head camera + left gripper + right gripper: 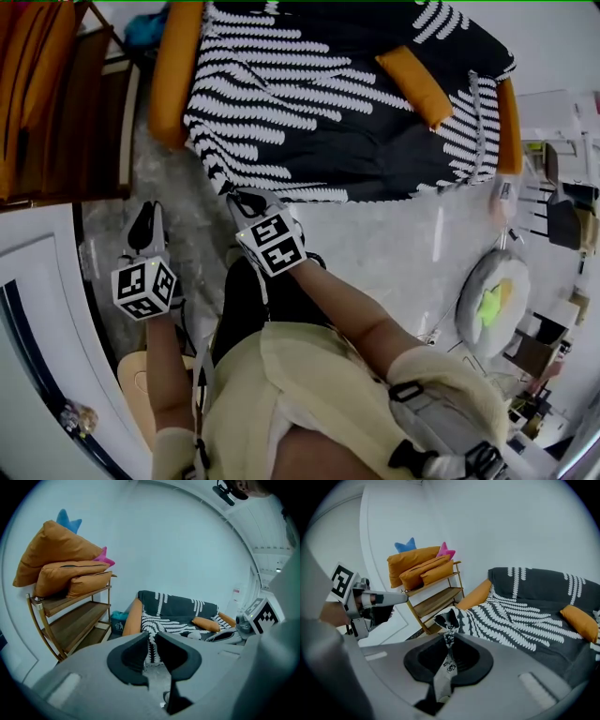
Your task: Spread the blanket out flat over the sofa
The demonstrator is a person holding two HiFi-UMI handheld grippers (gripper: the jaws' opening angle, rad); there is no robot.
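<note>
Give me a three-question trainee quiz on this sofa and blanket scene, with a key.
1. True or false: the right gripper is shut on a bit of the blanket.
2. What lies on top of the wooden shelf? A: orange cushions; B: books; C: shoes.
3. Fill in: the left gripper holds ____.
Key: 1 true; 2 A; 3 nothing.
</note>
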